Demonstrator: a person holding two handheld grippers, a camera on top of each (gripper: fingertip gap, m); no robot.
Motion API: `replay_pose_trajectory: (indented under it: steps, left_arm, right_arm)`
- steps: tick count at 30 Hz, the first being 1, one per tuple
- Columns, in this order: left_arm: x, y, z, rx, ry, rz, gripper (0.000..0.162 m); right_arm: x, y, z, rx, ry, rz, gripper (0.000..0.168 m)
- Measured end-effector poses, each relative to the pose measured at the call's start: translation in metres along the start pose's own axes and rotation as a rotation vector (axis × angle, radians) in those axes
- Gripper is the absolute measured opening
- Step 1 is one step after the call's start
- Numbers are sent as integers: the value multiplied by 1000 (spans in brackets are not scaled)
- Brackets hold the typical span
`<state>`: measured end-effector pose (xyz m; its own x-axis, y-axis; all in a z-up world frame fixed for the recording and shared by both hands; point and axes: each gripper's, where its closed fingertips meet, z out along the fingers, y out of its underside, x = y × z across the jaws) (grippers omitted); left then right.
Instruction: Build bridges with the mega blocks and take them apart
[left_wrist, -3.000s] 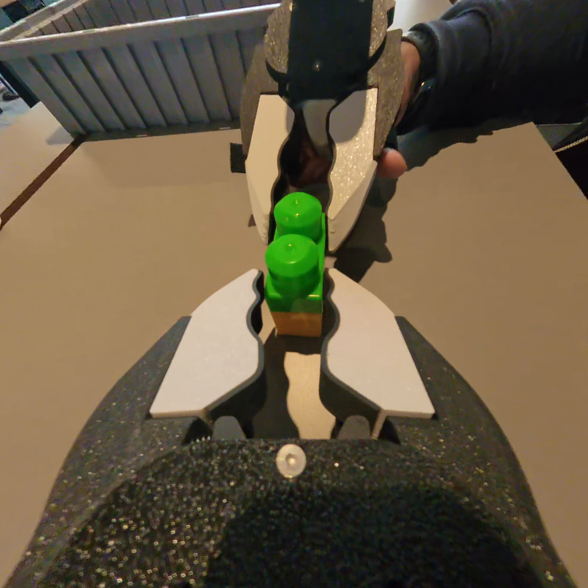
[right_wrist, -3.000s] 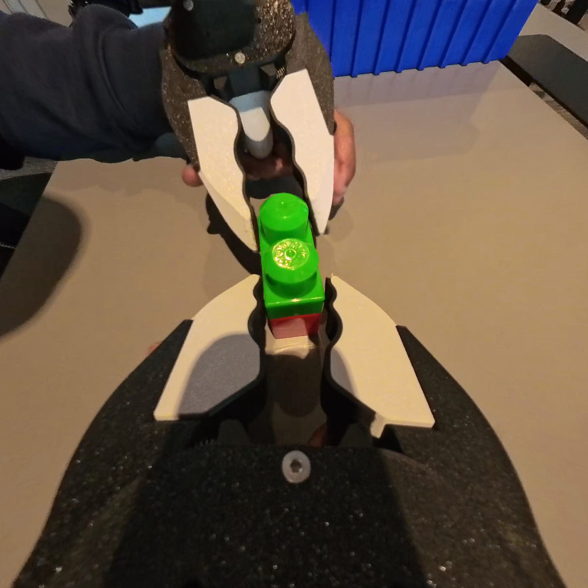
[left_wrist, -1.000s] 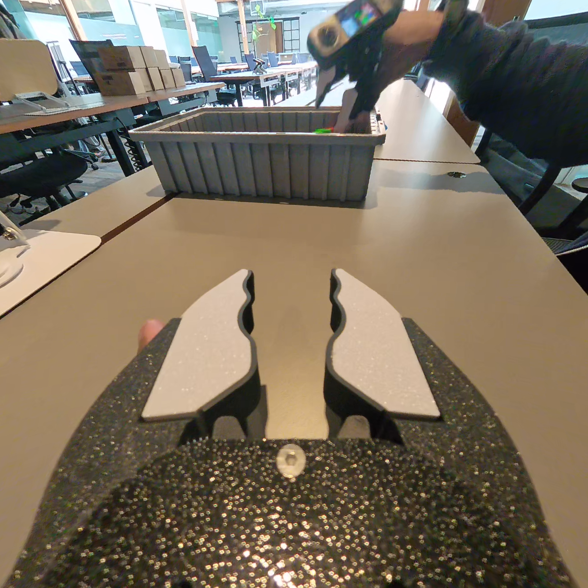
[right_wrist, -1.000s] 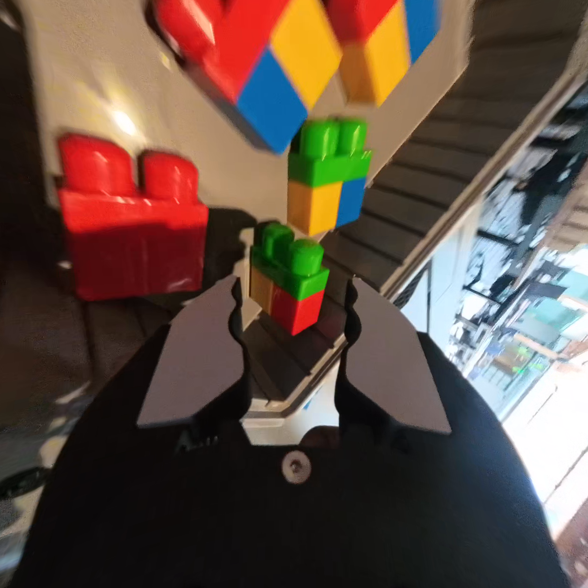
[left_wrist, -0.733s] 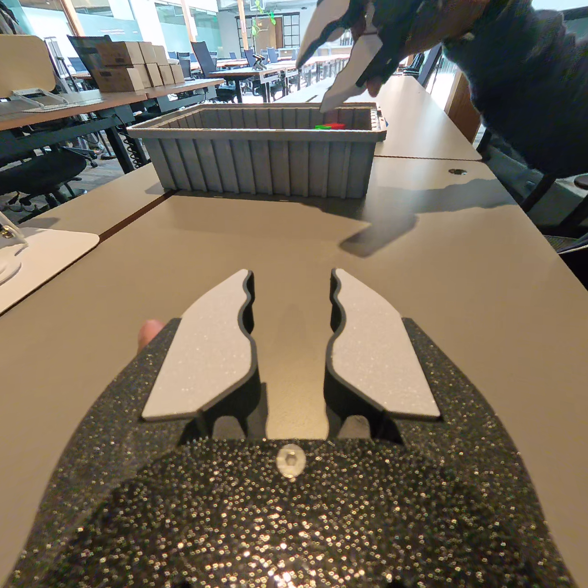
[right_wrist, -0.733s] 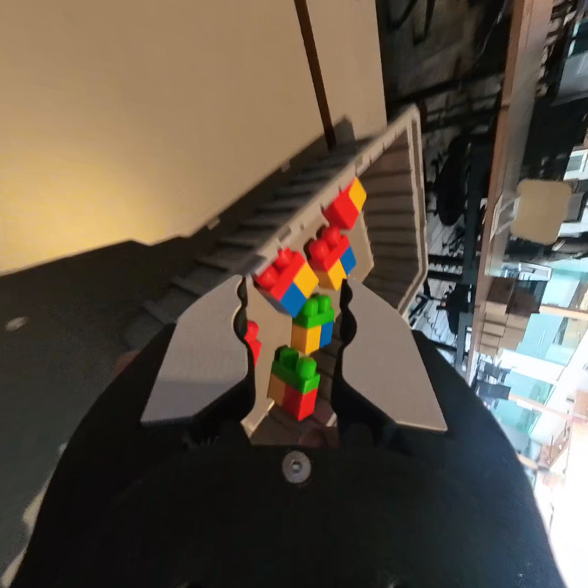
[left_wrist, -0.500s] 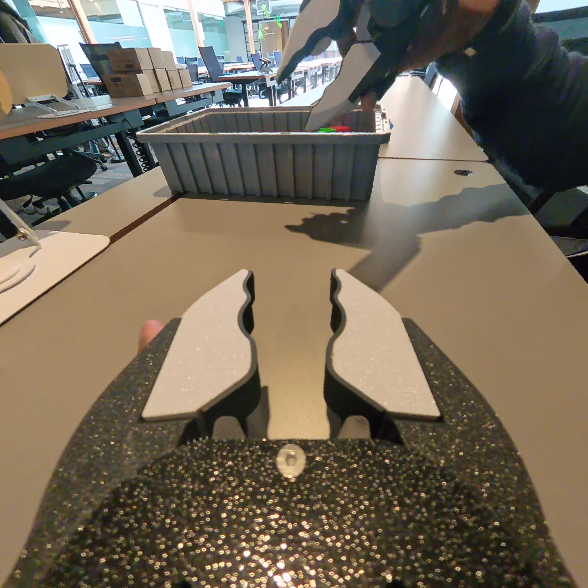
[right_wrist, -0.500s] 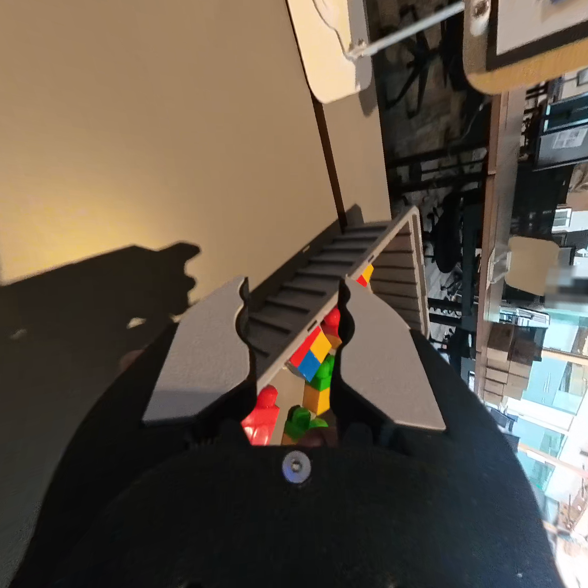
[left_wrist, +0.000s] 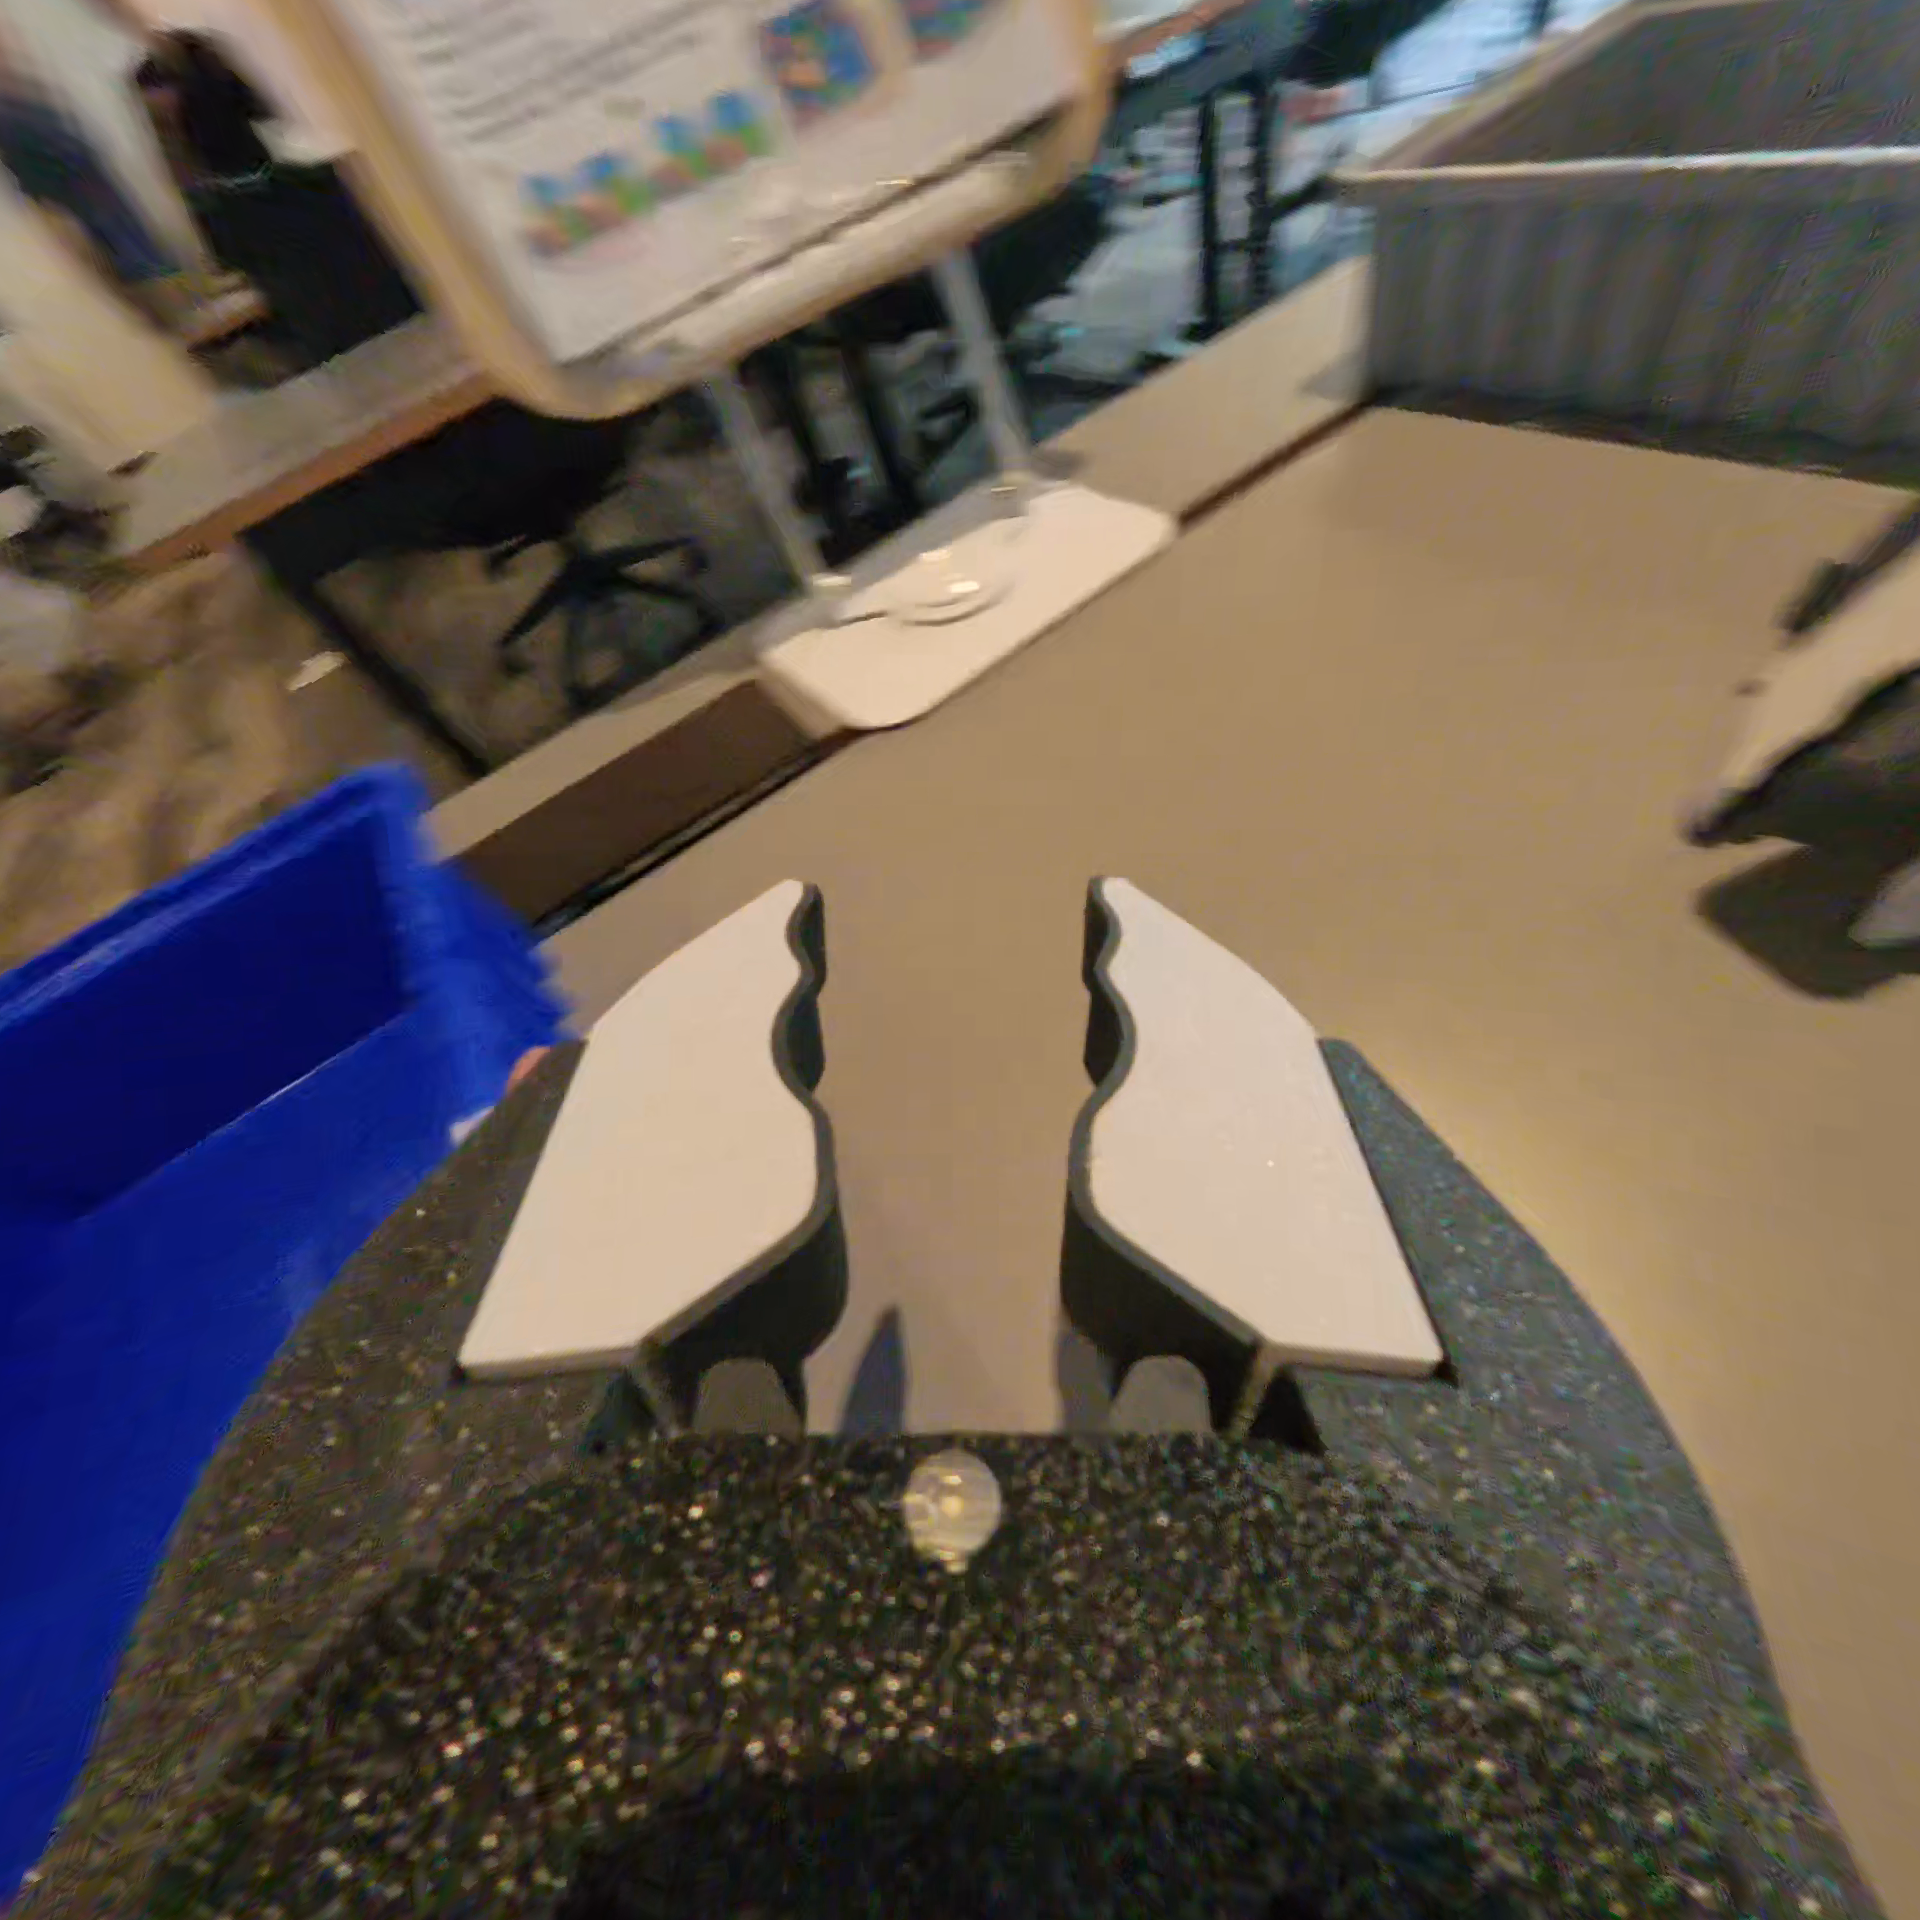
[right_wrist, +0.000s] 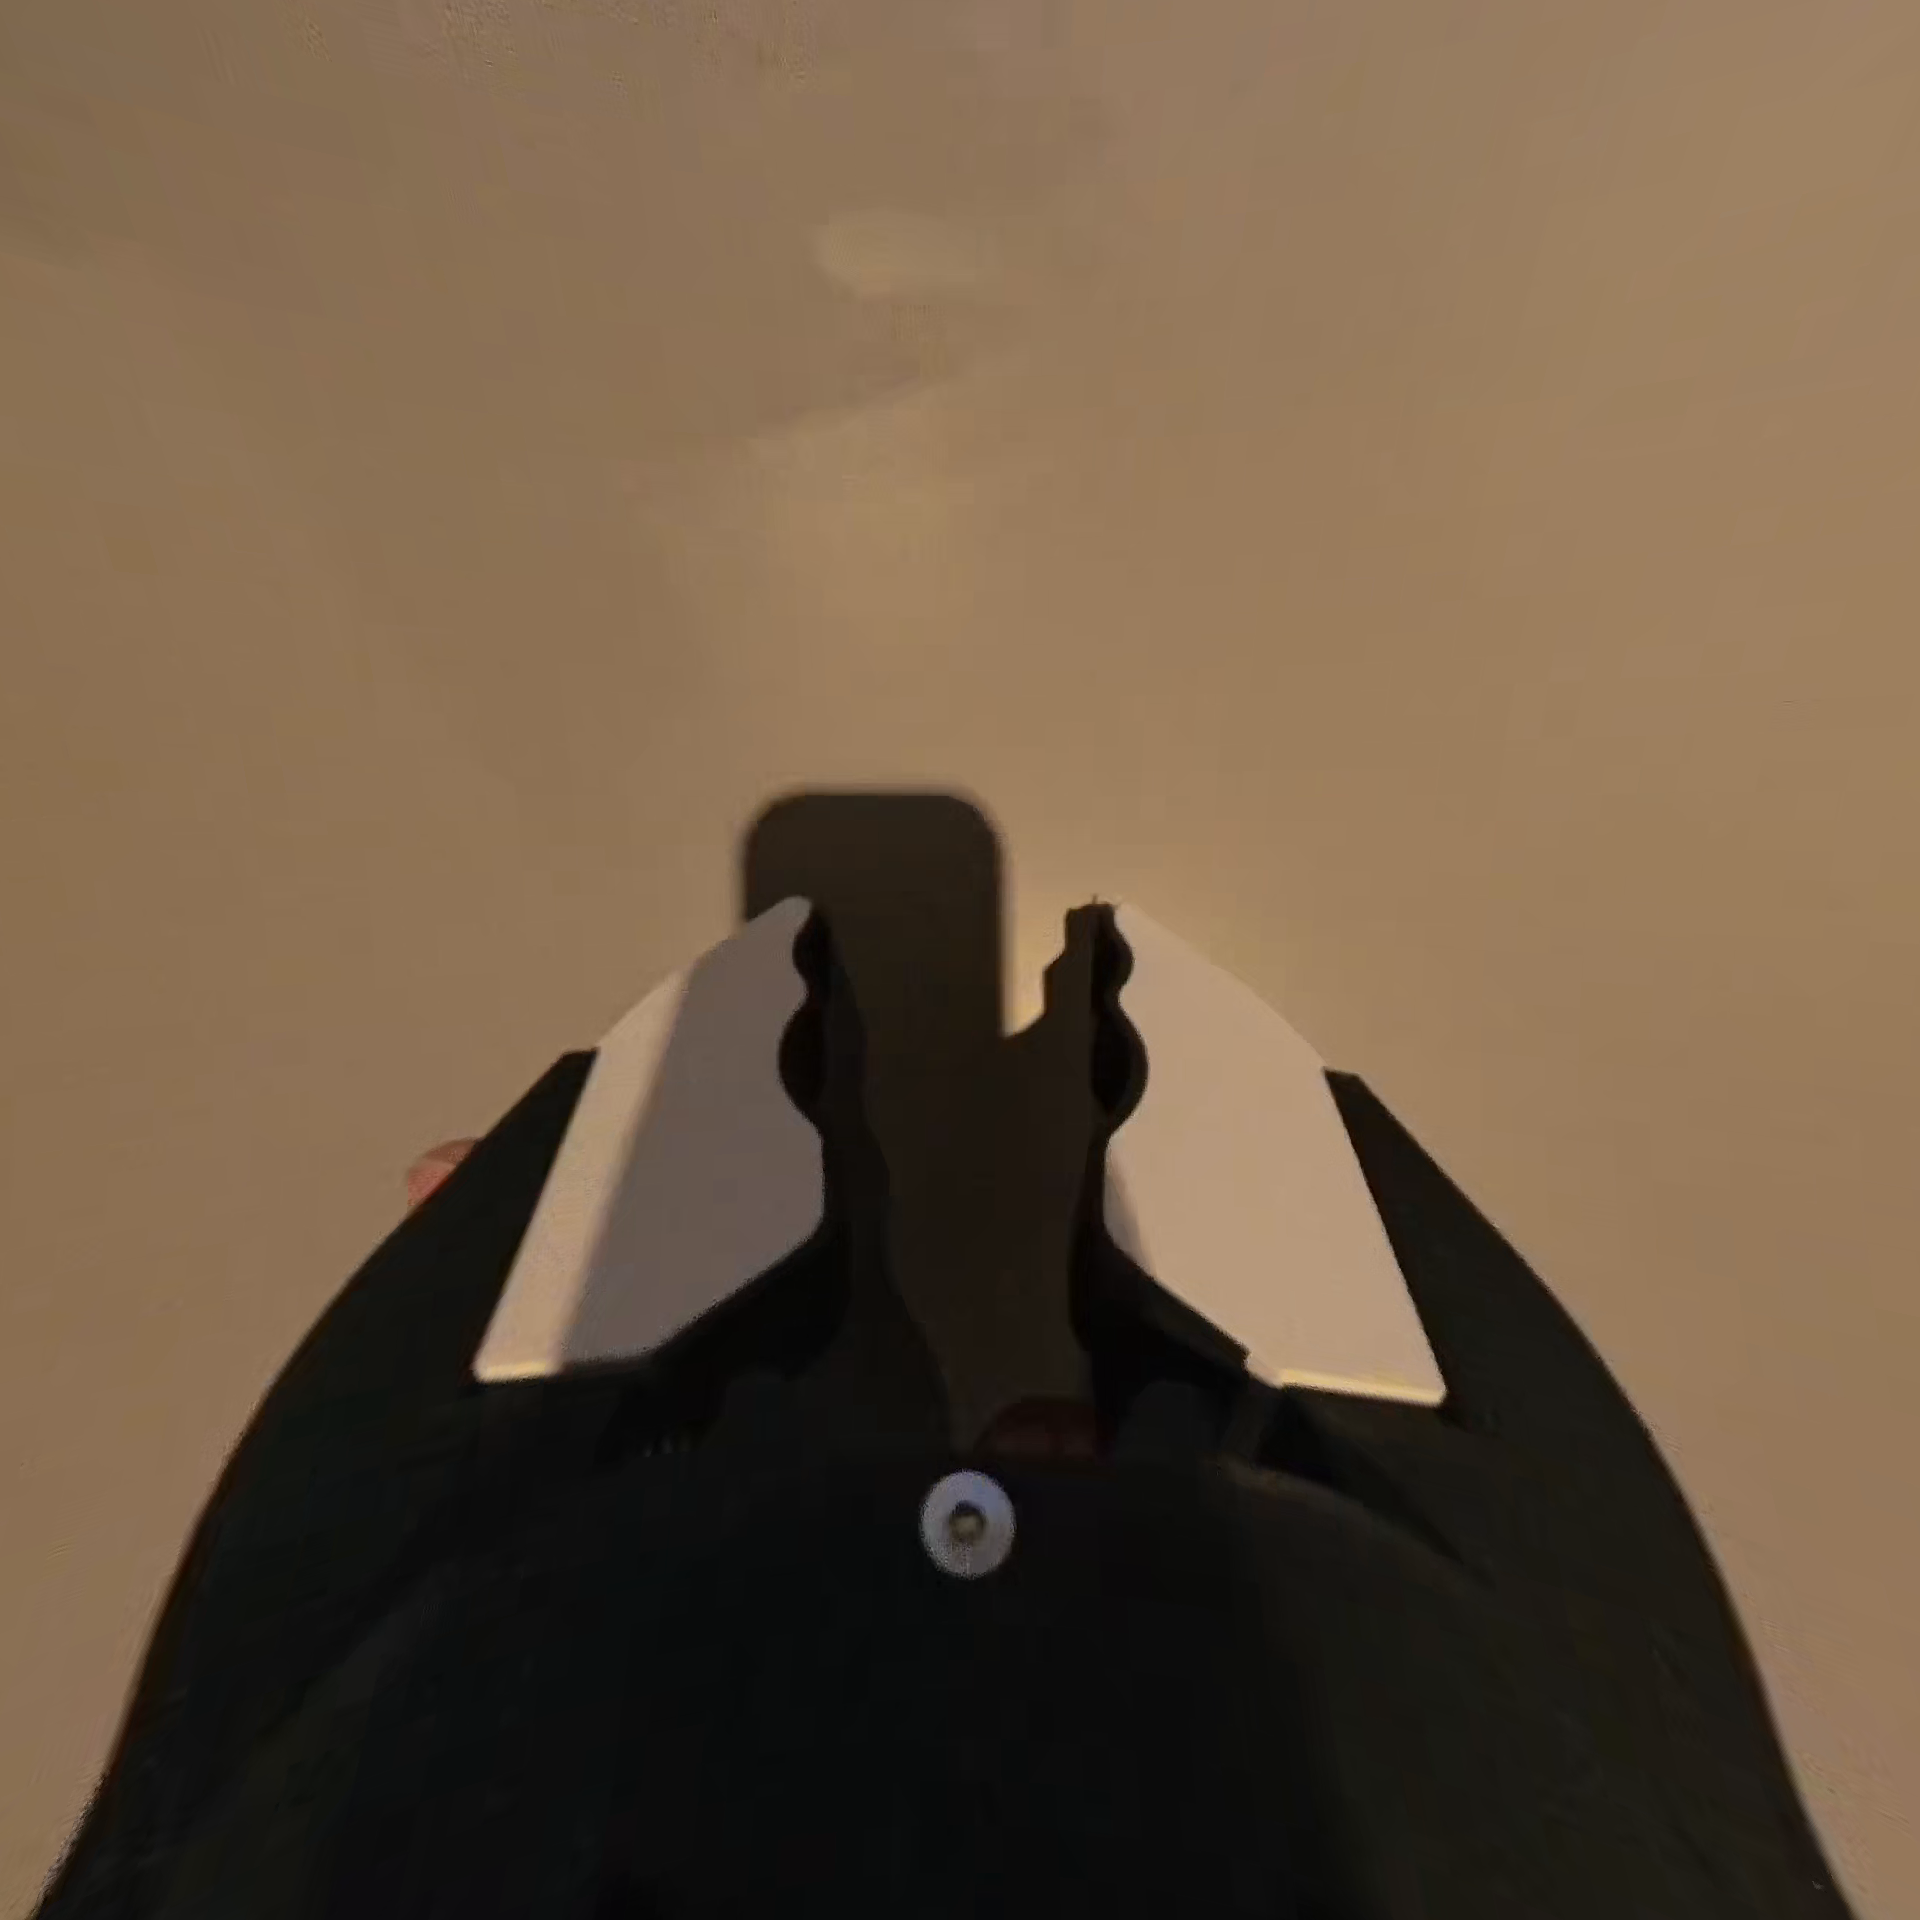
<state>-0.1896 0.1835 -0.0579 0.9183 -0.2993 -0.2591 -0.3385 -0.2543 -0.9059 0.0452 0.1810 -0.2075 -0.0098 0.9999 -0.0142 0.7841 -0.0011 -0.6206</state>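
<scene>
No mega block shows in either view now. My left gripper (left_wrist: 951, 904) is open and empty, low over the tan table (left_wrist: 1351, 790), pointing toward the table's left edge. My right gripper (right_wrist: 951, 914) is open and empty, facing straight down at the bare tan table (right_wrist: 935, 416), with its own dark shadow between the fingers. The right gripper also shows blurred at the right edge of the left wrist view (left_wrist: 1829, 717). The grey bin (left_wrist: 1642, 270) stands at the top right of the left wrist view; its inside is hidden.
A blue bin (left_wrist: 197, 1091) stands close on the left of my left gripper. A white stand base (left_wrist: 966, 613) sits on the table's far left, holding a tilted board with a printed sheet (left_wrist: 665, 135). Office chairs and desks lie beyond. Some 30 centimetres of space lies between my two pairs of fingers.
The block bridge went from both grippers into the grey bin. My left gripper has swung left toward the blue bin. My right gripper has left the bin and now faces the bare table.
</scene>
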Motion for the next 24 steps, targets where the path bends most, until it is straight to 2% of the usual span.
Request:
replay_pose_trajectory:
  steps: [4,7,9,13,15,17,19,22,24]
  left_arm:
    - [-95,13,-69,-123,-202,-27,46]
    - [-155,55,-100,-369,-256,-30,48]
    - [-180,90,-108,-543,-222,-62,48]
    - [-189,162,-115,-911,-67,-54,45]
    - [-180,182,-119,-1041,19,-21,44]
    - [-166,193,-120,-1114,108,-1,43]
    - [-164,201,-120,-1180,124,31,42]
    - [-156,214,-117,-1240,171,8,38]
    - [-152,221,-115,-1253,198,-30,42]
  right_arm:
    - [-2,-3,1,37,-27,12,50]
    - [-2,-5,1,69,-33,22,50]
    - [-2,-5,1,82,-32,23,50]
    - [-2,-4,1,92,-28,18,50]
    - [-2,-4,1,96,-22,15,50]
    - [-1,-4,1,99,-19,11,50]
    - [-1,-4,1,100,-21,10,50]
    - [-1,-4,0,102,-24,12,49]
    - [-1,-4,0,102,-20,8,49]
